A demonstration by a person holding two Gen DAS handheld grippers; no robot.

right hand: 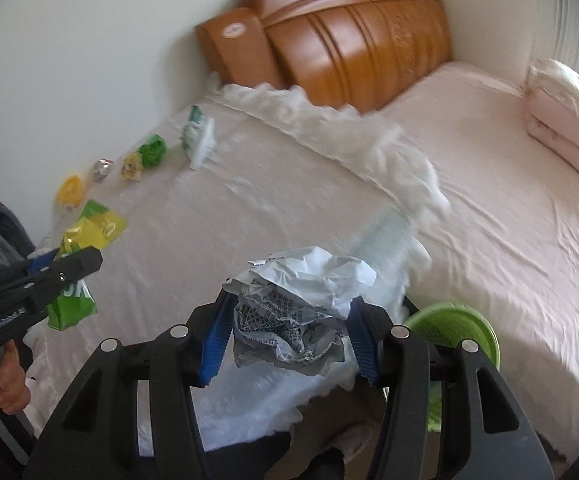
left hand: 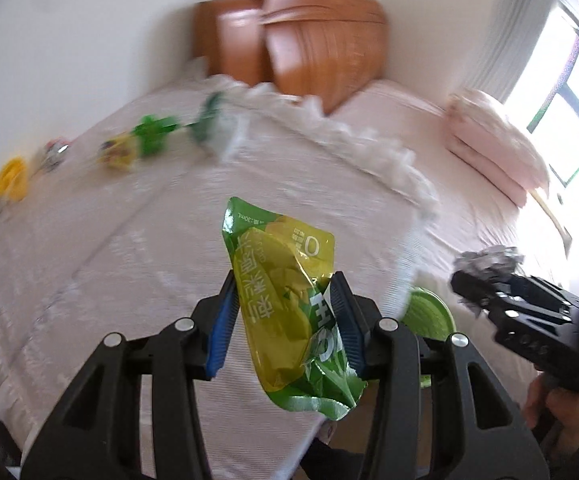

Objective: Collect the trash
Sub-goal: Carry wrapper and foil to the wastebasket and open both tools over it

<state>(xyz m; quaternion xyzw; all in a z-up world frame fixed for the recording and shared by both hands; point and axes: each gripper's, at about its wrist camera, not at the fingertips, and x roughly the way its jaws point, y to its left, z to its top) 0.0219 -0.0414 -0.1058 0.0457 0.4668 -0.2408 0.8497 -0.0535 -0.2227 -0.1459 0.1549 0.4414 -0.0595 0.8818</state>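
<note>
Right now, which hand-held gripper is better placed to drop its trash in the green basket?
Right. The right hand-held gripper, clamping crumpled paper, is nearer the green basket; the left hand-held gripper, holding a green pouch, is farther away.

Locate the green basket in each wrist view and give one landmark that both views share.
Left wrist view: green basket low right of centre, partly hidden behind the left gripper.
Right wrist view: green basket low right, behind the right gripper.
Shared landmark: the orange wooden headboard at top centre.
</note>
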